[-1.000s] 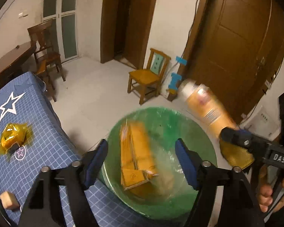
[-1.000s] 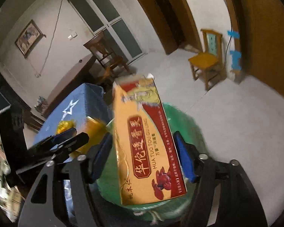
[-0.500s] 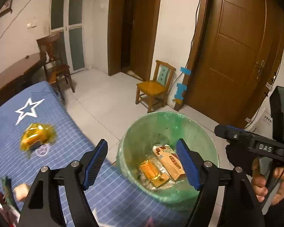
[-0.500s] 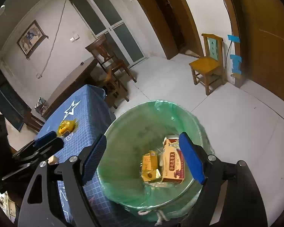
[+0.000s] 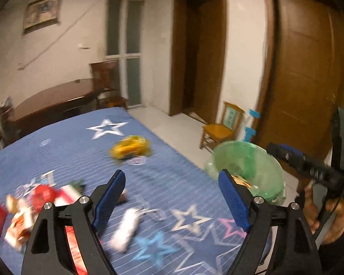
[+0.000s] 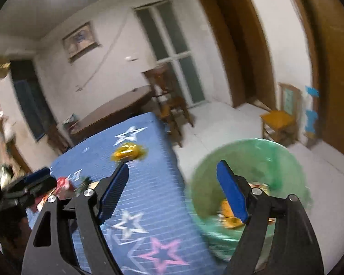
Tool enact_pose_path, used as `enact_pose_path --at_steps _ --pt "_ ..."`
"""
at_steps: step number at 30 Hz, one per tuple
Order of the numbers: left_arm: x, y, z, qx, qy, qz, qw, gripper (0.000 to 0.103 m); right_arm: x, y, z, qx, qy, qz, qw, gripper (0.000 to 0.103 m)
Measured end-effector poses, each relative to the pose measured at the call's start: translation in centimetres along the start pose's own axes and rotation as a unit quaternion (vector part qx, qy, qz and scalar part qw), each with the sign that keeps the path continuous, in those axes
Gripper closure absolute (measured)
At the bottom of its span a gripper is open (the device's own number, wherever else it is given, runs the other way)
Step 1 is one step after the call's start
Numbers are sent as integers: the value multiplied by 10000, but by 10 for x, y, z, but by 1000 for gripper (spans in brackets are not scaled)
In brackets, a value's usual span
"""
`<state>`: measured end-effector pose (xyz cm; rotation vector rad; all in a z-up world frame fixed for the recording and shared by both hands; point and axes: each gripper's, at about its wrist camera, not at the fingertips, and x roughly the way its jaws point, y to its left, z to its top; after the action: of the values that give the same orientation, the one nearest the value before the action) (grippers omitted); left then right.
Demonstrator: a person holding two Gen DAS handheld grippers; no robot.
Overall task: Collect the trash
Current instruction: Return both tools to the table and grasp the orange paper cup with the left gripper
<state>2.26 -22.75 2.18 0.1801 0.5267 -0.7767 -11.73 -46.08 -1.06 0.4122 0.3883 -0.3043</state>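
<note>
Dim room, brown doors, blue star-print tablecloth [image 5: 80, 142] on a table. Green-lined round bin [image 5: 245, 160] on the floor off the cloth's right edge, cartons inside. Left gripper [image 5: 172, 197] jaws wide apart, nothing held; right gripper [image 6: 172, 190] likewise apart, empty. Blurred white oblong scrap [image 5: 126, 229] lies at 7 o'clock just under the left gripper, long axis tilted toward 1 o'clock; left hand looks nearer. Crumpled yellow wrapper [image 5: 129, 147] at 11 o'clock, farther
</note>
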Motion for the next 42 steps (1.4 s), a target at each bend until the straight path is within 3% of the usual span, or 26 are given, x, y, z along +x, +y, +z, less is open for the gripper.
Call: enact_pose_path --at_steps 4,11,15,20,26,29,32,33,34,36,42 --pt "-40 46 -9 -332 -205 447 9982 18 10 56 -10 -661 40 370 9971 23" --pt "-101 138 -25 -540 -390 1319 9890 12 21 118 -32 -1294 262 863 9875 15" --pt "-100 210 -52 -27 301 1374 9901 10 23 131 -43 -1364 481 1014 9843 11" --pt "-67 280 -98 457 1448 1222 9808 10 25 130 -52 -1285 742 969 9842 11" --pt "-29 308 -121 536 1865 850 9773 11 26 128 -53 -1089 891 872 9862 11" --pt "-11 321 -131 507 2036 684 9753 23 24 133 -54 -1170 894 843 9855 11" --pt "-7 330 -133 333 1873 646 9796 37 29 144 -57 -1302 909 858 9836 11" --pt "-9 332 -133 299 1804 743 9803 52 30 147 -58 -1332 919 873 9829 11" --pt "-13 334 -132 251 1751 724 9816 58 32 150 -60 -1364 950 908 9819 11" --pt "-24 331 -132 142 1627 574 9849 60 37 155 -62 -1394 1020 992 9800 11" --pt "-90 292 -146 179 1247 682 9897 60 45 176 -70 -1625 1165 1318 9709 11"
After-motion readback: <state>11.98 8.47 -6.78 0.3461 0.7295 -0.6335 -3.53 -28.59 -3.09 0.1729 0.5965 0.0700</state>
